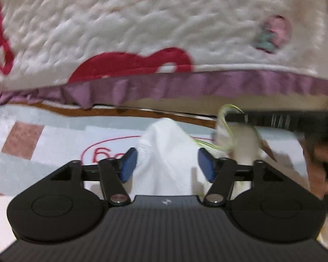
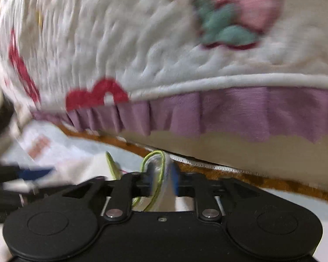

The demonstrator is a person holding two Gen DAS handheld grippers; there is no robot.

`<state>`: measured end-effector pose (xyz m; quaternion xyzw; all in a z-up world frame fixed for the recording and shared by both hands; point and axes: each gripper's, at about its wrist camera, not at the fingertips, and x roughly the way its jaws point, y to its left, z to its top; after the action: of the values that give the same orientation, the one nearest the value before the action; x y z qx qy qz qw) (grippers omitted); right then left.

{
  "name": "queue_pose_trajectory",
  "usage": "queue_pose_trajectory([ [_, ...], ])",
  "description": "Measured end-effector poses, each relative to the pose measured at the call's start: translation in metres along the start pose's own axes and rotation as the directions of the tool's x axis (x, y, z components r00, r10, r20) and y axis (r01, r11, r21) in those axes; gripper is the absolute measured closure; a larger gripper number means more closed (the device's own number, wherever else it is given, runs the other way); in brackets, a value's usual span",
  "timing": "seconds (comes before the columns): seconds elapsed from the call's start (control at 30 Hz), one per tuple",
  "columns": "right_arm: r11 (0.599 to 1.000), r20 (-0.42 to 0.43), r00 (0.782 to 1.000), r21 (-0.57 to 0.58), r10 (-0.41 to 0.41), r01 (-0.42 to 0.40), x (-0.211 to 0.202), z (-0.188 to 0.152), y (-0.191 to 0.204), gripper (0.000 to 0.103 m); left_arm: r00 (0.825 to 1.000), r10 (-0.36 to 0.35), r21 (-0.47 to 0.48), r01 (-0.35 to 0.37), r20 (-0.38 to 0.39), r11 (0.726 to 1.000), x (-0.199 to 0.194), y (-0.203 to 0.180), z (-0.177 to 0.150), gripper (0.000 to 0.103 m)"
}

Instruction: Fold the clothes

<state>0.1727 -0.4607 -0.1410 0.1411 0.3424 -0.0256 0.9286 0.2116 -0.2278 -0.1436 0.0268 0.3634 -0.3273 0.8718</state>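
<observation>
The left gripper [image 1: 167,163] stands with its blue pads [image 1: 128,163] well apart; a peak of the white garment [image 1: 164,152] rises between them, brushing or nearly brushing the left pad and clear of the right one, so the cloth is released rather than pinched. The right gripper [image 2: 163,181] has its blue pads much closer together, with a fold of white cloth edged in yellow-green trim [image 2: 158,174] standing in the narrow gap; the picture is smeared there, and whether the pads press on the fold cannot be told.

The garment lies on a pale mat [image 1: 43,144] printed with pink squares and a red oval line. Just beyond the cloth runs the mat's brown border [image 2: 251,176], and right behind that the side of a bed draped in a white quilt [image 1: 142,21] with red patches and a purple ruffle [image 1: 207,83] along its lower edge. Forward room is therefore short; the mat lies open to the left of the left gripper.

Only the left wrist view shows the right gripper from the side, a dark body [image 1: 295,120] with a hand [image 1: 319,166] around it, gathering the trimmed end of the cloth. Only the right wrist view shows the white stitched edging [image 2: 207,163] under the bed and, blurred at far left, the left gripper's blue pad [image 2: 32,173]
</observation>
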Motion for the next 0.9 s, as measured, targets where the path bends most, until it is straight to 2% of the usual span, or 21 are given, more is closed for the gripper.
queue_pose_trajectory([
  [0.1,0.991,0.078,0.997,0.135,0.004,-0.015,-0.035,-0.002,-0.029,0.062,0.998,-0.056,0.058,0.056,-0.009,0.997,0.002,-0.018,-0.006,0.034],
  [0.2,0.980,0.122,0.989,0.190,-0.087,0.063,-0.074,-0.018,-0.052,0.062,0.995,-0.092,0.093,0.094,-0.028,0.991,0.012,-0.034,-0.008,0.028],
  [0.23,0.977,0.136,0.983,0.194,-0.120,0.092,-0.088,-0.024,-0.058,0.062,0.994,-0.098,0.103,0.103,-0.052,0.989,0.019,-0.039,-0.008,0.021],
  [0.3,0.968,0.168,0.966,0.188,-0.199,0.166,-0.120,-0.043,-0.068,0.062,0.992,-0.054,0.139,0.071,-0.117,0.988,0.036,-0.051,-0.004,0.020],
  [0.37,0.952,0.167,0.951,0.210,-0.260,0.223,-0.142,-0.063,-0.083,0.061,0.993,-0.012,0.179,0.032,-0.113,0.983,0.046,-0.058,0.001,0.019],
  [0.43,0.932,0.146,0.940,0.241,-0.309,0.270,-0.162,-0.083,-0.101,0.061,0.994,0.007,0.172,0.012,-0.110,0.985,0.057,-0.059,0.004,0.019],
  [0.5,0.918,0.101,0.939,0.266,-0.330,0.294,-0.173,-0.101,-0.116,0.061,0.993,0.015,0.164,0.004,-0.115,0.986,0.068,-0.056,0.006,0.022],
  [0.53,0.911,0.082,0.938,0.279,-0.338,0.304,-0.179,-0.109,-0.122,0.061,0.994,0.033,0.192,-0.012,-0.107,0.981,0.070,-0.057,0.006,0.043],
  [0.57,0.904,0.072,0.937,0.297,-0.343,0.308,-0.184,-0.117,-0.126,0.061,0.994,0.051,0.222,-0.028,-0.099,0.975,0.071,-0.059,0.007,0.088],
  [0.6,0.896,0.061,0.936,0.315,-0.347,0.312,-0.189,-0.124,-0.130,0.061,0.994,0.057,0.275,-0.030,-0.090,0.961,0.070,-0.061,0.007,0.094],
  [0.63,0.886,0.056,0.935,0.343,-0.349,0.310,-0.195,-0.132,-0.134,0.061,0.997,0.044,0.269,-0.026,-0.061,0.963,0.063,-0.060,0.008,0.096],
  [0.67,0.870,0.062,0.937,0.396,-0.343,0.293,-0.202,-0.140,-0.141,0.061,0.999,0.034,0.262,-0.025,-0.032,0.965,0.057,-0.060,0.009,0.096],
  [0.73,0.835,0.065,0.939,0.482,-0.337,0.266,-0.210,-0.152,-0.153,0.060,0.998,0.063,0.217,-0.064,0.014,0.974,0.049,-0.054,0.012,0.096],
  [0.8,0.792,0.045,0.933,0.543,-0.358,0.278,-0.213,-0.162,-0.166,0.060,0.996,0.091,0.160,-0.090,0.001,0.983,0.053,-0.047,0.010,0.096],
  [0.9,0.736,0.006,0.895,0.571,-0.446,0.363,-0.222,-0.167,-0.180,0.060,0.993,0.117,0.055,-0.116,-0.009,0.992,0.054,-0.035,0.008,0.072],
])
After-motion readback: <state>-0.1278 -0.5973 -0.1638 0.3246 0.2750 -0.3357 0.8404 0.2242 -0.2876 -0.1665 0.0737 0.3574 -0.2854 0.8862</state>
